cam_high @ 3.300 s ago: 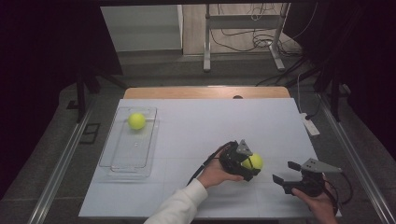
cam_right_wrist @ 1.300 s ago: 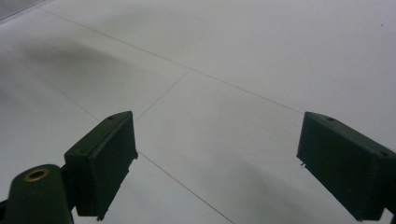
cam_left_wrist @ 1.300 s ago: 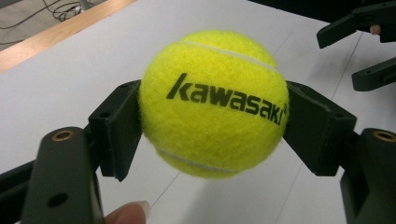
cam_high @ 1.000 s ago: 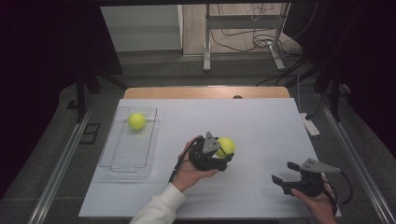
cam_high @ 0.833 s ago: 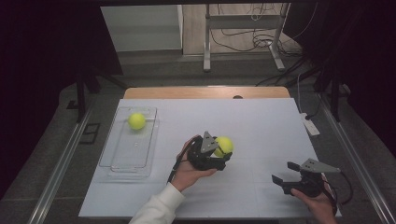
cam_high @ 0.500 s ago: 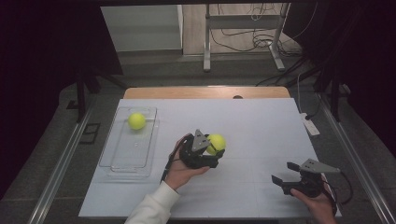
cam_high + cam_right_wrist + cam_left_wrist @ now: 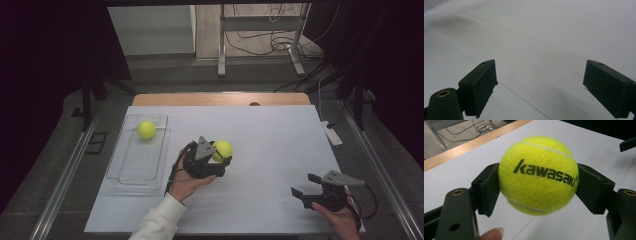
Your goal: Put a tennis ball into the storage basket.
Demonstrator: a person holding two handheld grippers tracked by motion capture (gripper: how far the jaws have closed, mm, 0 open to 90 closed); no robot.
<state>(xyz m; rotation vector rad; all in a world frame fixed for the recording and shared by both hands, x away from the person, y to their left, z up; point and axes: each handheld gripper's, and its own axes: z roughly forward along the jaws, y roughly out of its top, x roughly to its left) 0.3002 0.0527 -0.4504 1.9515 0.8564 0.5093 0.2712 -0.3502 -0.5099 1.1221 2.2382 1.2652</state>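
High view: the left gripper [image 7: 216, 161] is seen at centre frame, its jaws closed on a tennis ball [image 7: 222, 149]. A clear tray [image 7: 131, 176] lies at left of frame, with a second ball [image 7: 146, 129] at its upper end. The step in hand is judged to be the carrying of the held ball to the tray. The ball should be kept clamped and lifted clear of the tray rim, and released only when it is low over the bare lower part. The right gripper [image 7: 313, 192] is held at lower right, well apart.

Left gripper view: both pads [image 7: 486, 189] are pressed on the ball's sides at mid-height; this centred grip should be maintained.

Right gripper view: the jaws stand wide apart, with nothing between them, over the white table [image 7: 554, 30].
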